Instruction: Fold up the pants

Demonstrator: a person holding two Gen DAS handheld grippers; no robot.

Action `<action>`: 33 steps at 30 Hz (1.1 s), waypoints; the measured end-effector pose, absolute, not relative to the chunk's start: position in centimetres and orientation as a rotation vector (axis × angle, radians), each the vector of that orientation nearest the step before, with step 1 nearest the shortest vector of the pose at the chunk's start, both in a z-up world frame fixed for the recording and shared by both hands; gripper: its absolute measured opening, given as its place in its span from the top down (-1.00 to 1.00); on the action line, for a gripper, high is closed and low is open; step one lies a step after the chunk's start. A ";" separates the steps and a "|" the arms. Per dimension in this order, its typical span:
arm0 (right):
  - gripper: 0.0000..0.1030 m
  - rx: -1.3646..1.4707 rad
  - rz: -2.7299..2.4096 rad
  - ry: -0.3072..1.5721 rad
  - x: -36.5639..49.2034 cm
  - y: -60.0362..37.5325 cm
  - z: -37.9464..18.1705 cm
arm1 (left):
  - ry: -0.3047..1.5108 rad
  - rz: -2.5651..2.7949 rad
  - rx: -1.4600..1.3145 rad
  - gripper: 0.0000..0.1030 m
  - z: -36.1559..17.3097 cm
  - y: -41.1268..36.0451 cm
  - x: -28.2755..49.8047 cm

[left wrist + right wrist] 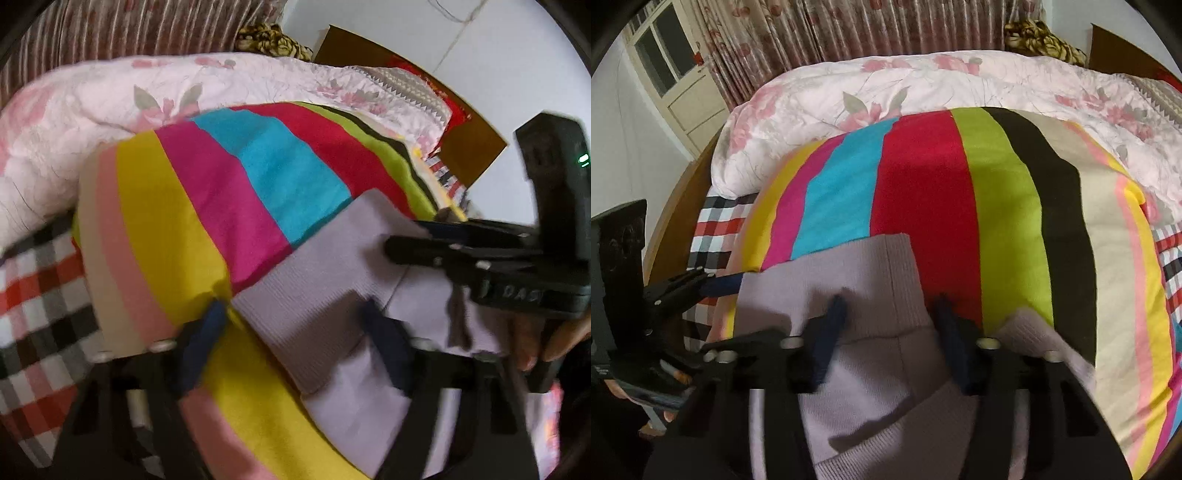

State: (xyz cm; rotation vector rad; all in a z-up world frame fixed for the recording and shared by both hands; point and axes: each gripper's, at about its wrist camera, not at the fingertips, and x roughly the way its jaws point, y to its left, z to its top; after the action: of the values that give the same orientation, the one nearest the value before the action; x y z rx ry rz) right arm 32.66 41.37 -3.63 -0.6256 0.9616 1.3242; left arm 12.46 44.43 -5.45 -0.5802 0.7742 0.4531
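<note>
Left-wrist view, left to right. At the far left edge lies a checked sheet (33, 295); over it, filling the centre of the frame, the striped blanket (177, 221). One pair of lavender pants (314, 295) lies on the blanket in the lower centre and lower right. The ribbed waistband or cuff end (which one cannot be told) points toward the upper right of the frame. The left gripper (295, 332) stands with its jaws wide apart. One blue fingertip is over the yellow stripe just beside the fabric edge, the other over the pants; nothing is clamped. At the right edge, the right gripper (410, 240) reaches in sideways. From this angle its jaws look close together above the cloth, but the pants block the tips.

Right-wrist view, left to right. The left gripper (720, 286) enters at the lower left, its blue tip at the pants' (857, 280) left edge. In the lower centre the right gripper (890, 310) shows both fingers spread, straddling the ribbed band and gripping nothing.

Judgement: the garment's long axis runs from the frame bottom up toward the red stripe. Both grippers are at the near end, the right more central over the band, so the next fold would likely carry this end forward.

Count: one pair of pants, two grippers, one striped blanket, one floral quilt (886, 85).
</note>
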 end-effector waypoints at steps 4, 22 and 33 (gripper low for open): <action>0.71 -0.641 1.293 0.901 32.2 41.0 -1.9 | 0.716 0.431 -0.577 0.87 -3.6 44.9 11.7; -0.73 -0.374 1.226 0.790 34.8 36.3 4.6 | 0.668 0.612 -0.519 -0.78 -1.3 44.5 10.7; -0.73 -0.068 0.864 0.731 28.9 12.7 3.4 | 0.745 -0.043 -0.957 -0.09 -4.0 37.0 16.2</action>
State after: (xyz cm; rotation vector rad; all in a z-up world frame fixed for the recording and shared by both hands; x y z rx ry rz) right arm 28.94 12.68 3.43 -0.0684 0.7311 0.8640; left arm 16.24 37.00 -4.03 -0.9574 0.7455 -0.0430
